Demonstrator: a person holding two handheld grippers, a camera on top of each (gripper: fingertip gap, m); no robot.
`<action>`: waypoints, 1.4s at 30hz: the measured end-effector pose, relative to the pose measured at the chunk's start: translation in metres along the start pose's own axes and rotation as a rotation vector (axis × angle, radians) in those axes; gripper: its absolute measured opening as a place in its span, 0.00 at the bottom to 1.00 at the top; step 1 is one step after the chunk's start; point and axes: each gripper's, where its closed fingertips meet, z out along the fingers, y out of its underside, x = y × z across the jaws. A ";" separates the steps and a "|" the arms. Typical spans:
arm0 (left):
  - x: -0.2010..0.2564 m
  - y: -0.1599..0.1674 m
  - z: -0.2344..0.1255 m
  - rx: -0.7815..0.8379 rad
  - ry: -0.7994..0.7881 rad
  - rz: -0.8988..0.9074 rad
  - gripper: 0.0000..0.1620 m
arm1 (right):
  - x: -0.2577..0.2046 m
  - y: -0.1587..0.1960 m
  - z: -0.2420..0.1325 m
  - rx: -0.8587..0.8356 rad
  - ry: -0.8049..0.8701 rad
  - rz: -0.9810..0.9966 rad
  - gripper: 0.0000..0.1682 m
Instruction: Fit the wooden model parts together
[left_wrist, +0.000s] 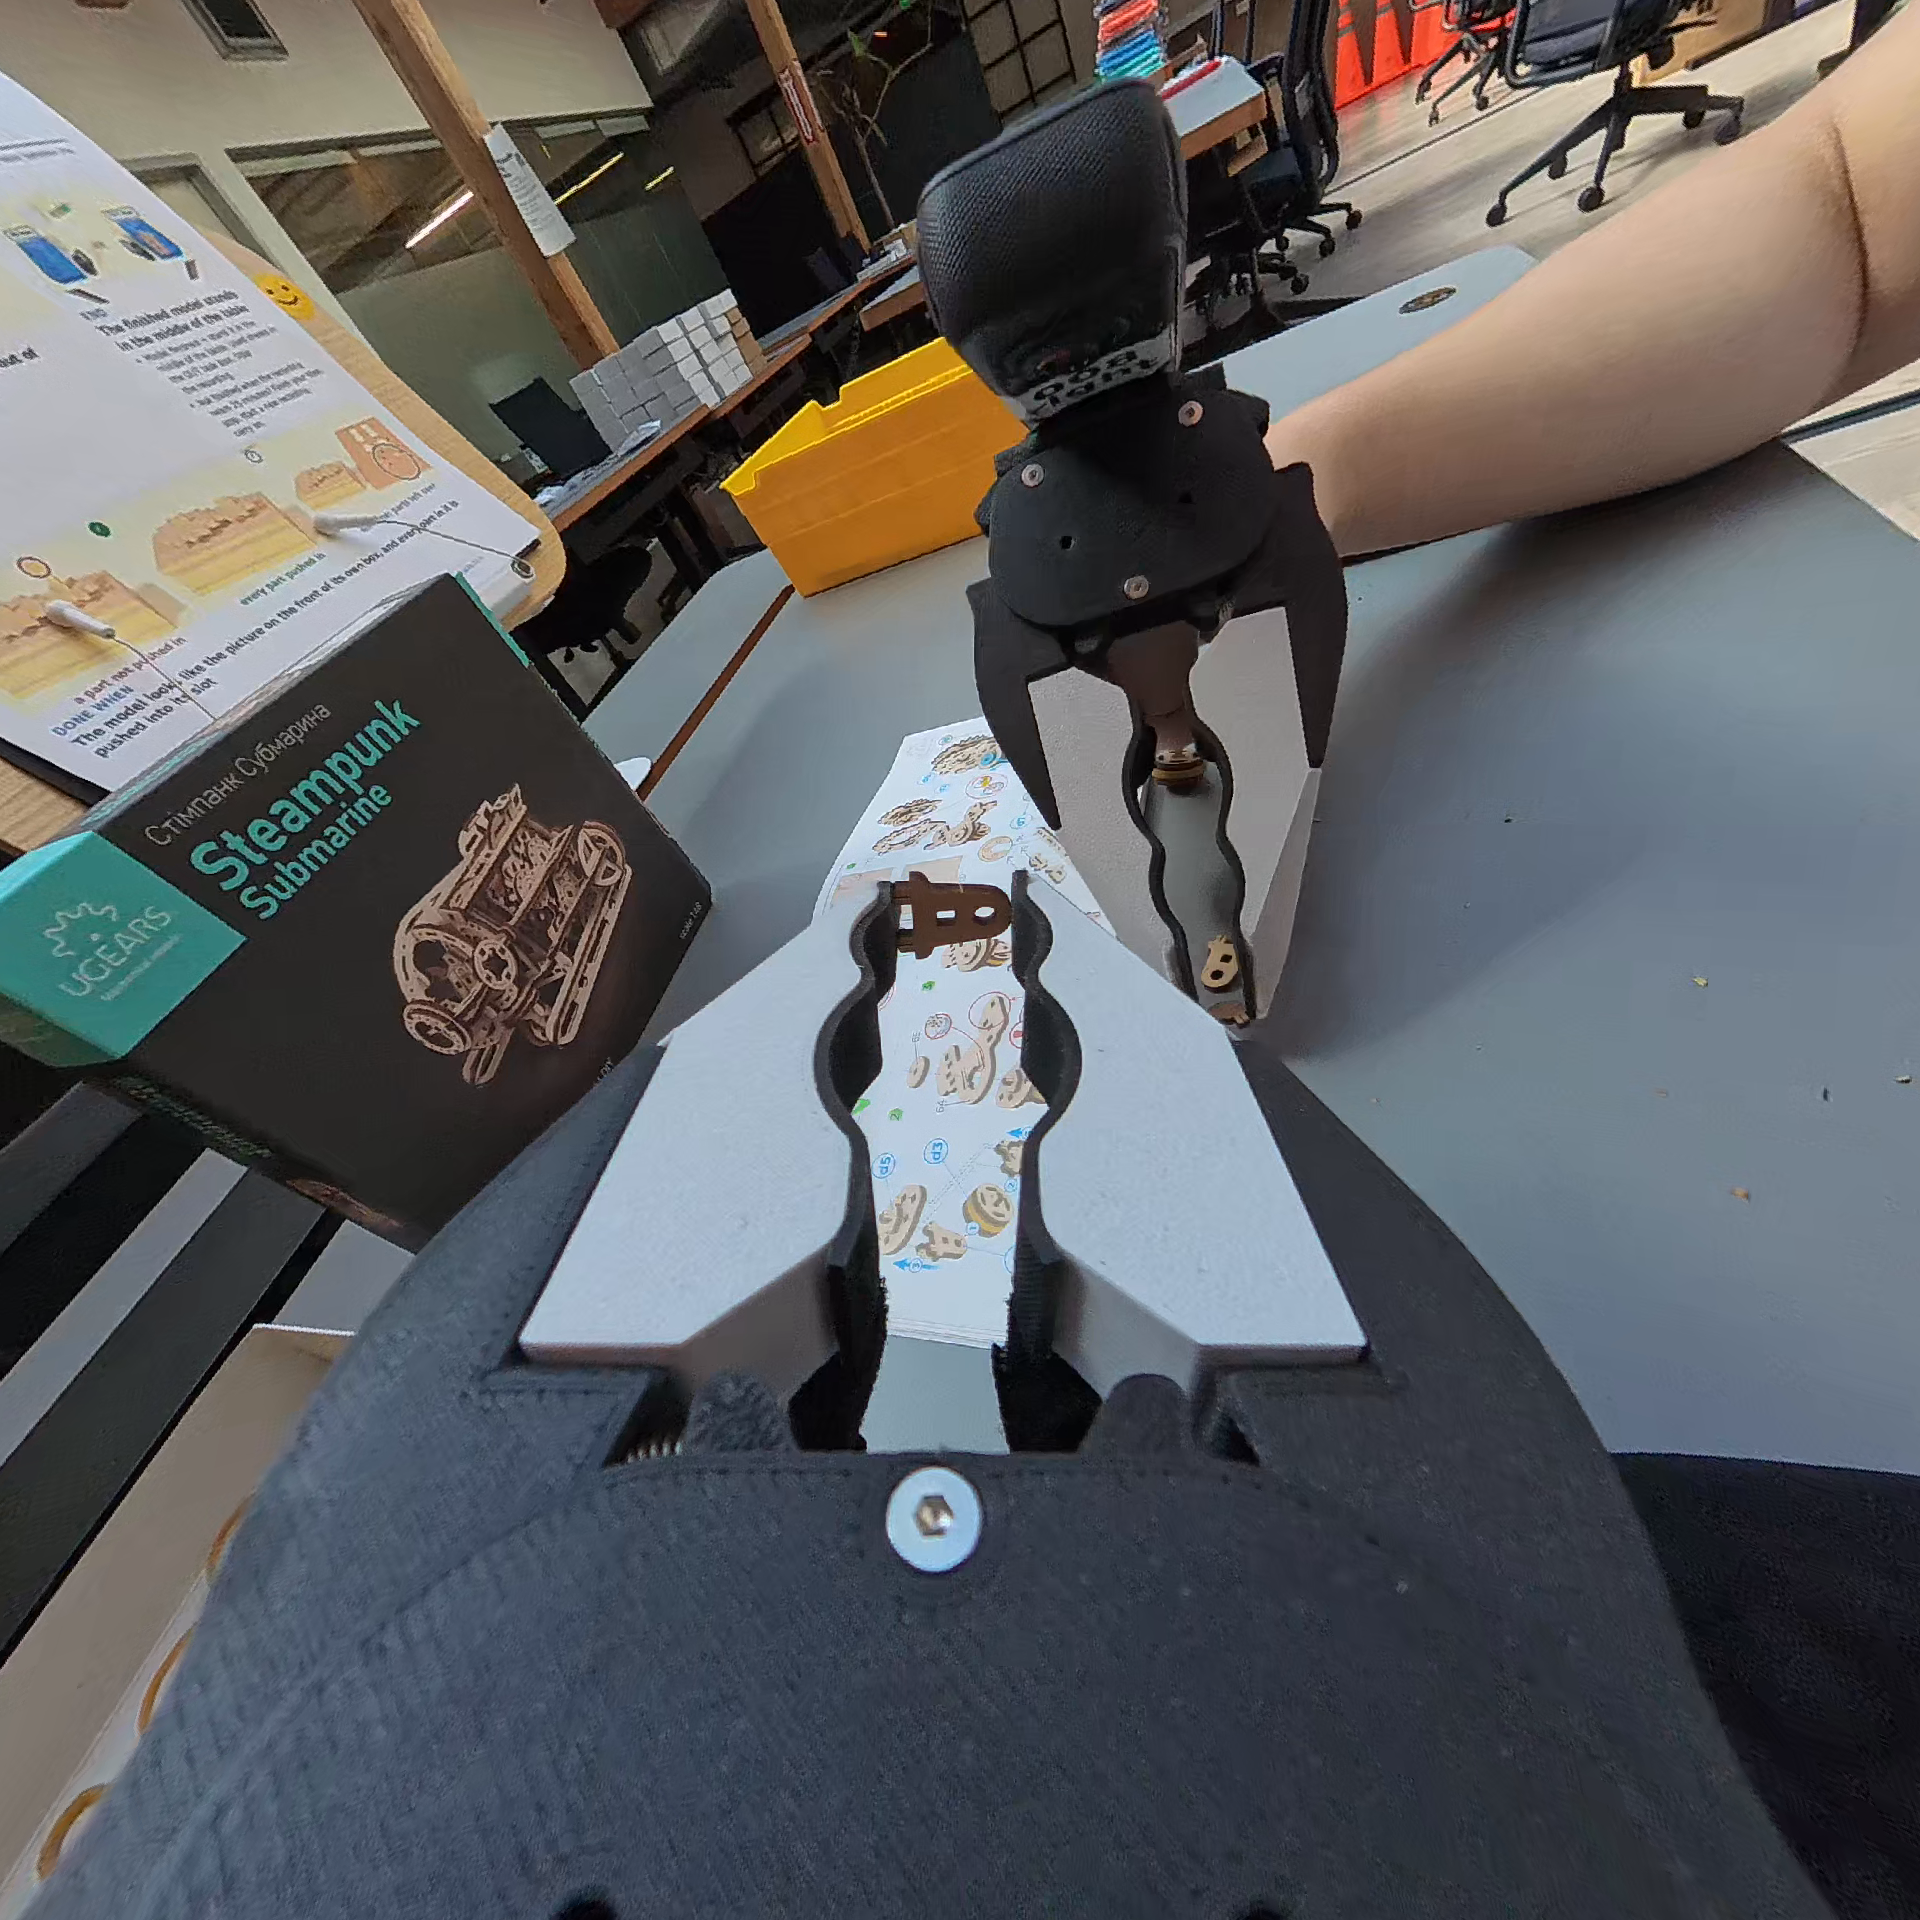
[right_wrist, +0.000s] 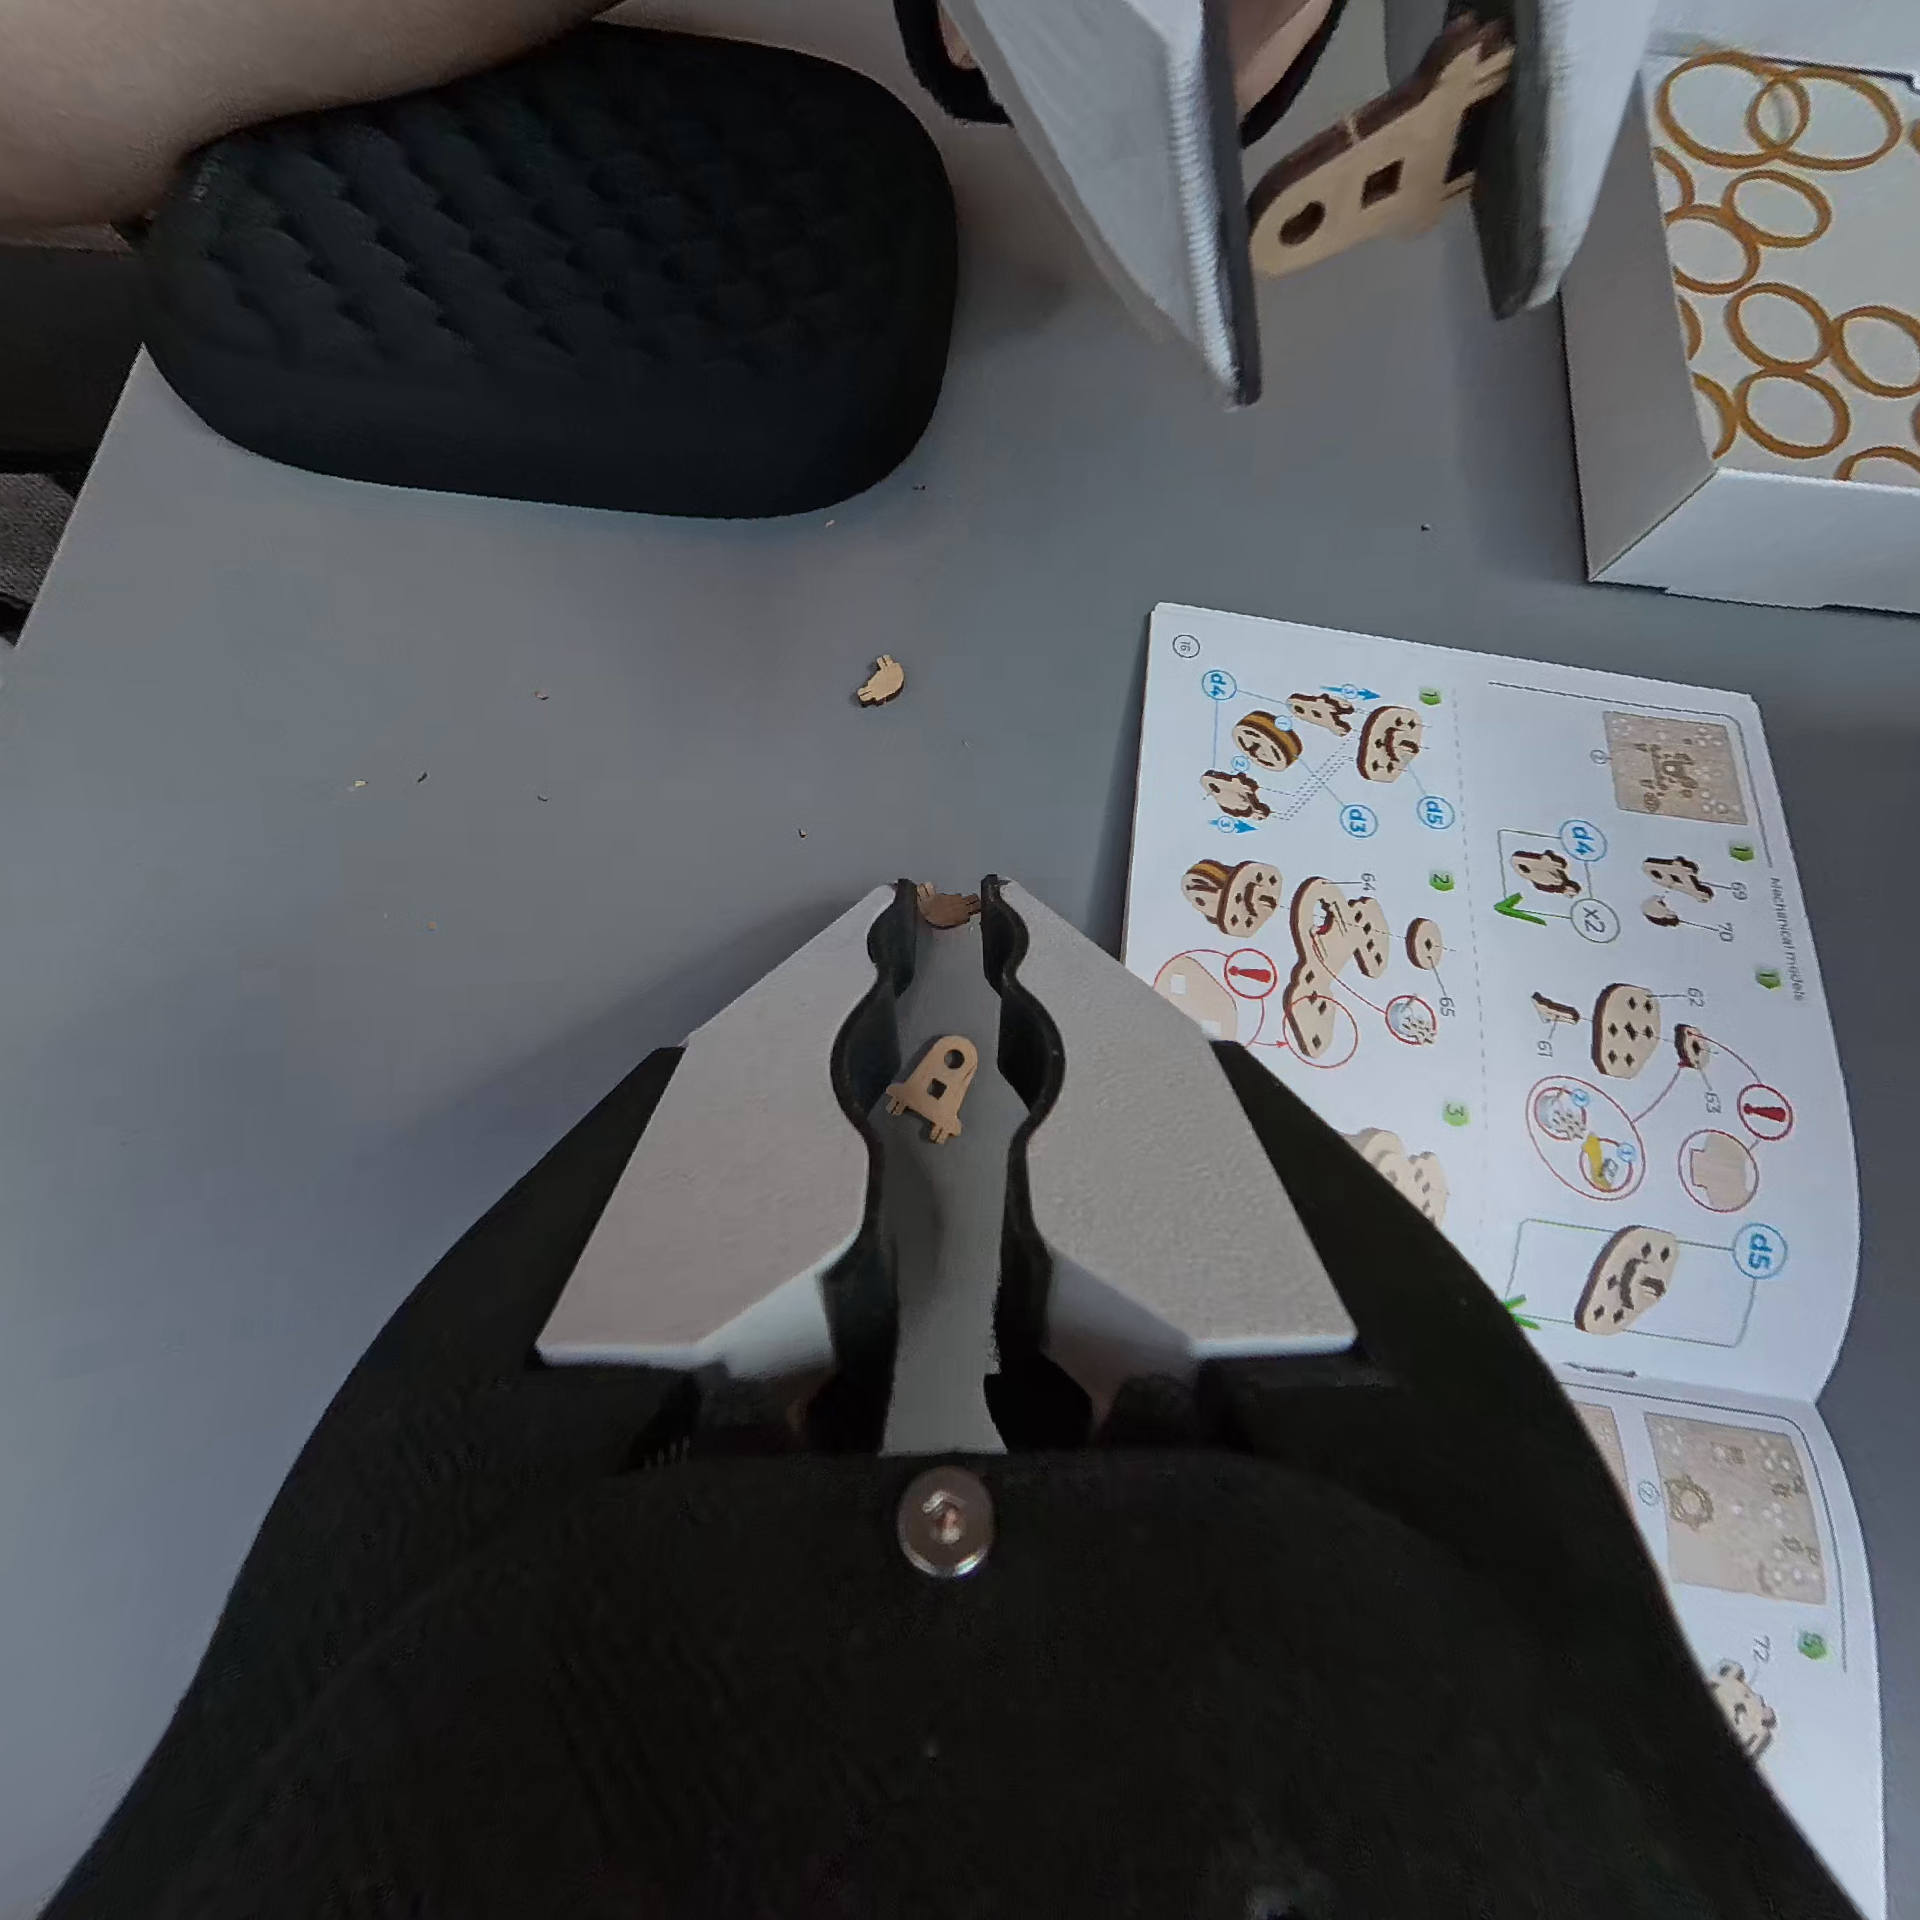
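My left gripper (left_wrist: 951, 894) is shut on a flat brown wooden part (left_wrist: 948, 914) with a round and a square hole, held above the instruction booklet (left_wrist: 966, 1091). The same part (right_wrist: 1361, 177) shows in the right wrist view between the left gripper's fingers. My right gripper (right_wrist: 945, 891) is low over the grey table (right_wrist: 520, 831), with its tips shut on a small brown wooden piece (right_wrist: 945, 906). A pale wooden part (right_wrist: 935, 1086) with two holes lies on the table under the right gripper's fingers. Another small wooden piece (right_wrist: 881, 681) lies loose further out.
The dark model box (left_wrist: 343, 914) and a printed sheet on a stand (left_wrist: 208, 416) are on the left, with a yellow bin (left_wrist: 883, 468) behind. A black cushioned pad (right_wrist: 561, 281), a white box of ring cut-outs (right_wrist: 1787, 260) and a person's forearm (left_wrist: 1558, 343) border the work area. There is about 10 centimeters between the tips of the two grippers.
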 end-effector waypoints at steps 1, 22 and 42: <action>0.001 0.000 0.000 -0.001 0.003 0.001 0.12 | 0.001 -0.002 -0.005 0.011 0.018 -0.013 0.07; 0.008 -0.013 -0.003 0.086 0.059 -0.055 0.12 | 0.016 -0.020 -0.036 0.136 0.130 -0.074 0.07; 0.018 -0.003 0.001 0.045 0.124 -0.088 0.12 | 0.024 -0.035 -0.046 0.222 0.232 -0.115 0.07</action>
